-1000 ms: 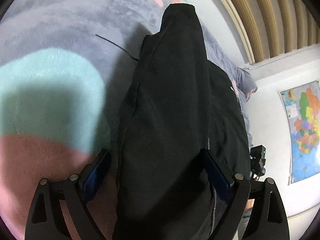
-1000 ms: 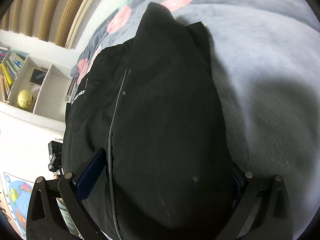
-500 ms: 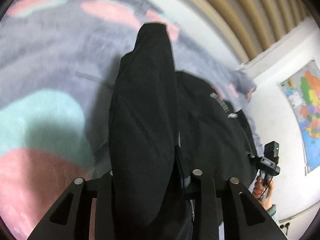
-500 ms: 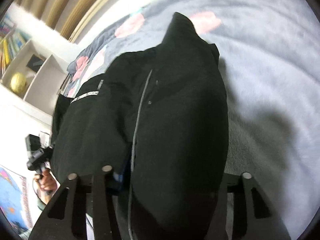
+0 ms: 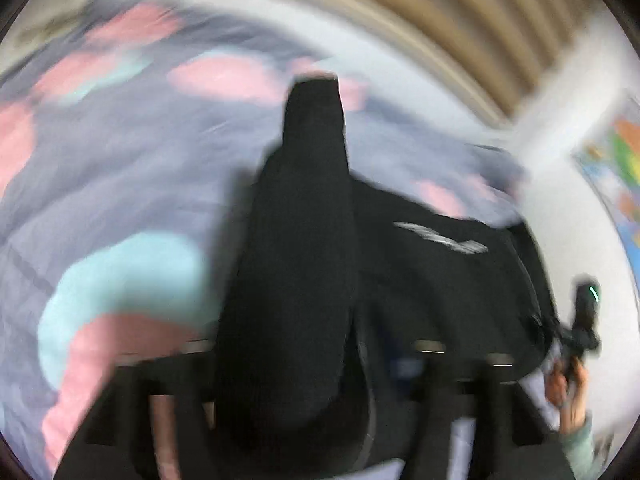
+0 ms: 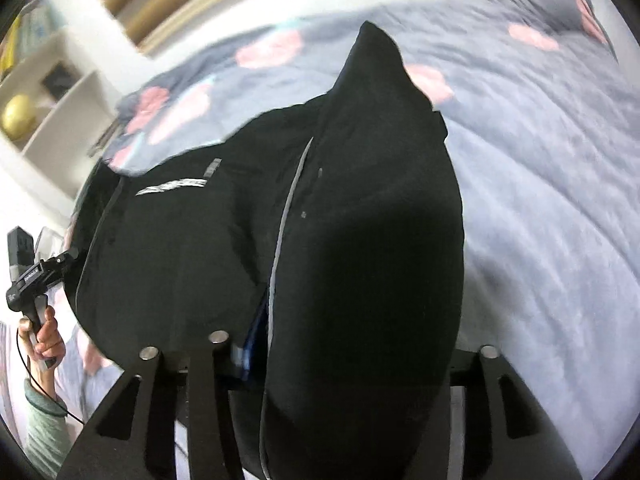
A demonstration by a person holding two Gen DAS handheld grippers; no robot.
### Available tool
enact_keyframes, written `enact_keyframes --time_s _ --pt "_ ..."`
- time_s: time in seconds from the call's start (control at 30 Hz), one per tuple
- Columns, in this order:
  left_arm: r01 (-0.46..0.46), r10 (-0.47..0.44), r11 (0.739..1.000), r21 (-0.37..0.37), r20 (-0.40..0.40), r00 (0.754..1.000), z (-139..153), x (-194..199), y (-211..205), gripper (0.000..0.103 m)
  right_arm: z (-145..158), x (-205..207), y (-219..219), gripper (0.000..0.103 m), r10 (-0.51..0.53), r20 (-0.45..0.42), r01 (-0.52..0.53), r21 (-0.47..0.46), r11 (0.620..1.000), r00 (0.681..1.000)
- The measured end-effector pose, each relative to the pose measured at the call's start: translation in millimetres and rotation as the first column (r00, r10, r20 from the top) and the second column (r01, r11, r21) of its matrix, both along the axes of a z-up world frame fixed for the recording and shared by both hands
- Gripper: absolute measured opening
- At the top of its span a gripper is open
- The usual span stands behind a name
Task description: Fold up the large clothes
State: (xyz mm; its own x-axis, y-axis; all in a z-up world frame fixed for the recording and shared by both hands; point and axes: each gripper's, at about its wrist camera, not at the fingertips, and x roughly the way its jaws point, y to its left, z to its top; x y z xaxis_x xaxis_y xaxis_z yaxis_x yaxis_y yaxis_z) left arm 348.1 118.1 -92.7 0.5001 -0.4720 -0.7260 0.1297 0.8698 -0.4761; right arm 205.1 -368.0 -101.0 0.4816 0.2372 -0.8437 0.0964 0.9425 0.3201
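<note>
A black jacket (image 6: 360,240) is held up over the bed (image 6: 552,184). A bunched fold is gripped in the jaws of the left gripper (image 5: 304,356) and of the right gripper (image 6: 352,348); both jaws were just widened slightly around the cloth

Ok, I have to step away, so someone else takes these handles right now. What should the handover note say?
Left tool: a fold of the black jacket sits between its fingers; jaws just reopened partway, grip unclear through blur.
Right tool: clamped on another fold, jaws just eased slightly.
Jacket: both folds lifted, the rest lying on the grey floral bedcover.
Done: two folds picked up.
Left: probably carry them over, lay flat, finish folding.
</note>
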Motion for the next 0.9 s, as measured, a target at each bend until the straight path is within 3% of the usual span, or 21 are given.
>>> enact_keyframes --time_s 0.13,0.17,0.3,0.37,0.4,0.43,0.47,0.5,0.6,0.67,0.8,0.9 --pt "-0.091 0.066 0.988 -0.128 -0.187 0.98 -51 30 32 0.077 -28 5 -22 0.078 -0.048 -0.055 0.053 0.094 0.994 0.997" --pt "-0.075 0.024 0.978 -0.193 -0.252 0.967 -68 39 35 0.077 -35 6 -27 0.08 -0.039 -0.065 0.047 0.112 0.993 0.997" --pt "-0.007 -0.129 0.929 -0.371 -0.341 0.931 -106 54 26 0.079 -63 14 -41 0.088 -0.008 -0.082 0.027 0.227 0.973 0.997" --pt "-0.006 -0.162 0.904 -0.428 -0.355 0.921 -117 61 19 0.079 -76 20 -43 0.089 0.017 -0.091 0.01 0.293 0.956 0.996" --pt "-0.001 -0.165 0.904 -0.427 -0.354 0.921 -118 64 14 0.079 -82 26 -41 0.089 0.024 -0.096 0.007 0.309 0.951 0.995" --pt "0.005 -0.164 0.909 -0.416 -0.348 0.923 -117 65 9 0.077 -85 26 -41 0.089 0.021 -0.095 0.01 0.31 0.951 0.995" --pt "0.014 -0.158 0.918 -0.396 -0.331 0.93 -112 66 4 0.068 -86 28 -38 0.087 0.017 -0.09 0.012 0.31 0.951 0.996" --pt "0.034 -0.163 0.924 -0.382 -0.31 0.937 -105 66 -4 0.049 -84 28 -37 0.084 0.009 -0.079 0.016 0.307 0.952 0.997" --pt "0.083 -0.131 0.974 -0.212 -0.226 0.965 -72 53 -22 0.033 -70 23 -35 0.058 -0.011 -0.044 0.022 0.275 0.961 0.999" --pt "0.092 -0.12 0.982 -0.167 -0.161 0.98 -49 41 -29 0.03 -57 16 -31 0.047 -0.016 -0.014 0.019 0.247 0.969 1.0" --pt "0.104 -0.111 0.969 -0.226 -0.02 0.994 -2 10 -31 0.027 -14 -5 -17 0.043 -0.014 0.062 0.004 0.166 0.986 0.998" --pt "0.13 -0.119 0.973 -0.191 0.067 0.991 34 -19 -32 0.025 22 -24 -9 0.043 -0.027 0.105 0.011 0.149 0.989 0.994"
